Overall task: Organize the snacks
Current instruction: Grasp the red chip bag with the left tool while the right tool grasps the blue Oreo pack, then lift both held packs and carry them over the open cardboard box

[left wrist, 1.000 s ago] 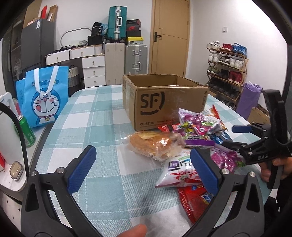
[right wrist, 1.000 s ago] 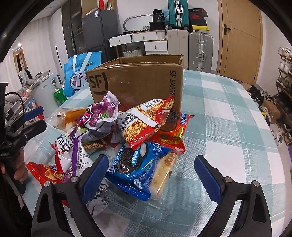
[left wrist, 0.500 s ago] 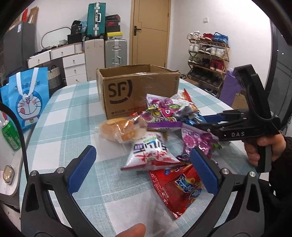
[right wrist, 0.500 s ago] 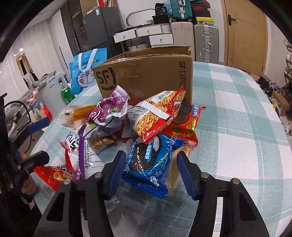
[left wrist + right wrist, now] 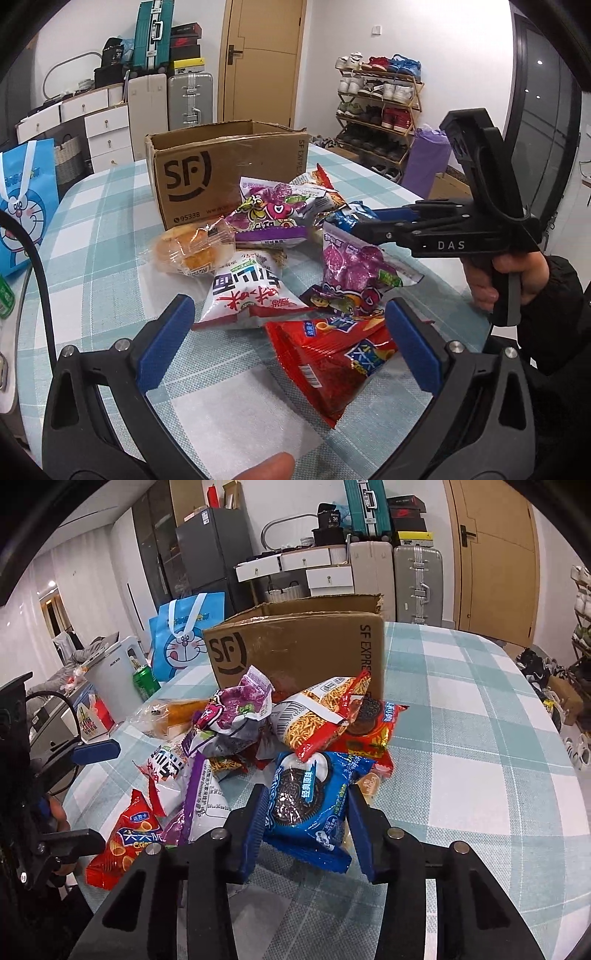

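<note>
While the left gripper (image 5: 291, 339) hangs with its blue-padded fingers (image 5: 166, 339) spread wide and nothing pressed between them, the red crinkly foil chip bag (image 5: 332, 365) lies on the table (image 5: 110, 236) just ahead of them, its near corner reaching between the tips. Beyond those fingers sits the white noodle-snack pouch (image 5: 247, 291), and further on the open brown cardboard SF box (image 5: 225, 173), where I take it the snacks belong.

To the right, the right gripper (image 5: 306, 823) has just been closing, and its fingers now pinch the blue foil cookie packet (image 5: 310, 797) by its sides. That packet is tucked under the red-and-white pack of thin fried sticks (image 5: 317, 716), with a pale wrapped biscuit (image 5: 369, 786) touching it beside the right-hand finger. Lifting it could, I reckon, drag the stick pack off the heap or pull the biscuit along; slick puffy foil may also slip out of so shallow a pinch.

Only the right wrist view shows that grip squarely. From the left wrist view the packet is nearly hidden behind the purple candy bag (image 5: 351, 266), though that view alone shows the hand (image 5: 509, 273) squeezing the handle.
</note>
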A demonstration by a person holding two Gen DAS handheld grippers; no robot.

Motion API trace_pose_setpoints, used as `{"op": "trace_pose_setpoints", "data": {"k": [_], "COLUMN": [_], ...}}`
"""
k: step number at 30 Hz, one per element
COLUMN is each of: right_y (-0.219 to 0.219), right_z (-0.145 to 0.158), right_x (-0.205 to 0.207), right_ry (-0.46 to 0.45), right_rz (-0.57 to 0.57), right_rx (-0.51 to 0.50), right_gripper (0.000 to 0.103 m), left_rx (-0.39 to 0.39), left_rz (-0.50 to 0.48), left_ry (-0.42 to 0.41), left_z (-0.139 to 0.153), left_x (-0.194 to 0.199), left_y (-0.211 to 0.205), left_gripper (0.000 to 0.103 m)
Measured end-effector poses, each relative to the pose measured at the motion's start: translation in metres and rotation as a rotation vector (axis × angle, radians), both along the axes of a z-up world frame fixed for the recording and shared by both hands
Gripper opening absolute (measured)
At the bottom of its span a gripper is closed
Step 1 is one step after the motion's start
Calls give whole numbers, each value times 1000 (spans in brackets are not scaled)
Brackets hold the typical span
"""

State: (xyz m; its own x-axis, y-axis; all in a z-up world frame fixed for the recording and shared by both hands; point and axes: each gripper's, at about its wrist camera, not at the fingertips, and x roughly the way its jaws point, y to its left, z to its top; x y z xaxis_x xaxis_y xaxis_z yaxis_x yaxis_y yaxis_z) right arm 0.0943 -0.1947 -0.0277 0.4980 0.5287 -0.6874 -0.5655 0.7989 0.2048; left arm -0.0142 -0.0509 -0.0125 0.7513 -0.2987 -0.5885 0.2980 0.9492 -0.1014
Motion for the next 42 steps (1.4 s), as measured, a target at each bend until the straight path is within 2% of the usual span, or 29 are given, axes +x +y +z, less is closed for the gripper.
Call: {"op": "trace_pose_setpoints", "data": {"k": [8, 12, 15, 19, 20, 22, 23, 25, 27, 31, 36, 42], "right_y": [-18, -22, -23, -24, -24, -24, -23, -23, -22, -21, -22, -23], "right_z": [6, 9, 10, 11, 12, 13, 14, 14, 14, 14, 17, 24], "right_x": [-5, -9, -13, -16, -16, -18, -18, -20, -20, -22, -23, -27], "right_ry": [-26, -28, -34, -40, -43, -48, -49, -53, -53, -57, -64, -84], "right_rz": [-39, -42, -42, -43, -43, -41, -40, -37, -35, -31, -30, -28], "right_rx": [31, 42, 48, 44, 43, 44, 45, 44, 41, 40, 49, 72], "right_gripper": [43, 43, 43, 43, 43, 43, 43, 43, 43, 43, 43, 43], "left_rx": [-43, 8, 47, 30, 25, 16, 17, 39, 59, 58, 5, -39], "left_rz": [-59, -95, -86, -80, -84, -95, -100, -111, -132, -171, -180, -168], "left_ry": [-4, 33, 59, 98, 105, 117, 129, 160, 156, 134, 103, 71], "left_z": [8, -3, -13, -24, -25, -27, -29, -35, -36, -36, -31, -20], "left_x": [-8, -4, 1, 9, 10, 13, 13, 16, 14, 10, 9, 8], "left_y": [4, -8, -15, -13, -12, -12, -13, -17, -22, -26, -20, -12], "left_gripper": [103, 103, 103, 102, 100, 85, 82, 69, 68, 50, 45, 44]}}
